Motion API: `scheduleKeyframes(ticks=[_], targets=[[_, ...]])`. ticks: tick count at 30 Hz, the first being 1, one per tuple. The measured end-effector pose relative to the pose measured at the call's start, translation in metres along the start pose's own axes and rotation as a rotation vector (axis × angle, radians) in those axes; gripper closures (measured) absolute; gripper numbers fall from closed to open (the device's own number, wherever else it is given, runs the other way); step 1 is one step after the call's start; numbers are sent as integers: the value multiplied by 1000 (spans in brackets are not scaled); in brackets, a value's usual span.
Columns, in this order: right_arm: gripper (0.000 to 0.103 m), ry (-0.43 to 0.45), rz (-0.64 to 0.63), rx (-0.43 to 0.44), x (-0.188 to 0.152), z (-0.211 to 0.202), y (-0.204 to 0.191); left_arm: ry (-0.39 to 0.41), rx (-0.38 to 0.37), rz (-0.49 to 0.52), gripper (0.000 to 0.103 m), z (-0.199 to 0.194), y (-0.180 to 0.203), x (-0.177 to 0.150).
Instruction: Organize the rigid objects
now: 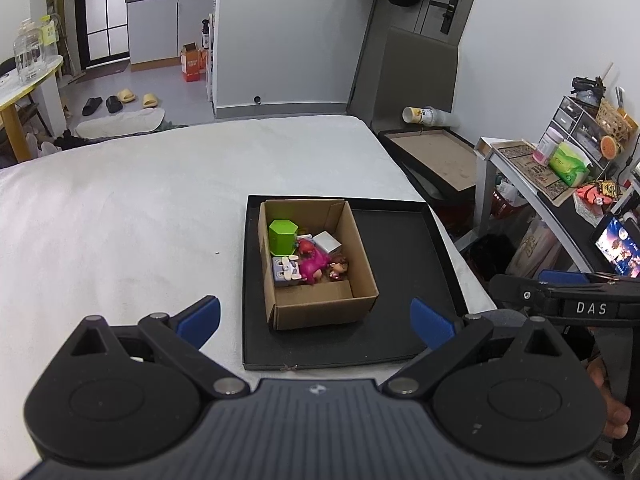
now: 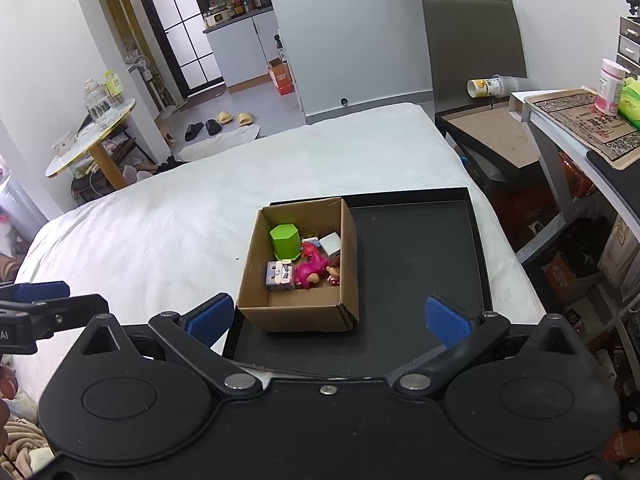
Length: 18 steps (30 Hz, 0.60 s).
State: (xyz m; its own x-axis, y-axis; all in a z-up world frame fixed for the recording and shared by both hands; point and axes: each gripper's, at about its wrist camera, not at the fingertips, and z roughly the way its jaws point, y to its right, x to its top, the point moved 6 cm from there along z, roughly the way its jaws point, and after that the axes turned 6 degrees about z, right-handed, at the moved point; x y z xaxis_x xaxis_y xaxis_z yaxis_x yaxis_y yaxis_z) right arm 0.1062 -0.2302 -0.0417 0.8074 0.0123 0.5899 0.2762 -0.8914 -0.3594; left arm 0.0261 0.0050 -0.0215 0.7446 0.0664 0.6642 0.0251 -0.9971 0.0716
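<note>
An open cardboard box stands on the left part of a shallow black tray on the white bed. Inside it lie a green hexagonal container, a small white box, a pink toy figure, a purple cube with white parts and a small brown-haired doll. My left gripper hovers open just in front of the box, empty. My right gripper is open too, nothing between its blue pads.
The white bed spreads left of the tray. To the right are a dark frame with a brown board, a cluttered shelf and a lit screen. A round table stands far left.
</note>
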Motion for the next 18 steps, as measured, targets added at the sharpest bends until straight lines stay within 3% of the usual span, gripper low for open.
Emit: scheduleKeyframes(ticks=[18], targets=[[0,-1,-10,7,0,-5,-1,-5,9,-17,2,1,-3,-2]])
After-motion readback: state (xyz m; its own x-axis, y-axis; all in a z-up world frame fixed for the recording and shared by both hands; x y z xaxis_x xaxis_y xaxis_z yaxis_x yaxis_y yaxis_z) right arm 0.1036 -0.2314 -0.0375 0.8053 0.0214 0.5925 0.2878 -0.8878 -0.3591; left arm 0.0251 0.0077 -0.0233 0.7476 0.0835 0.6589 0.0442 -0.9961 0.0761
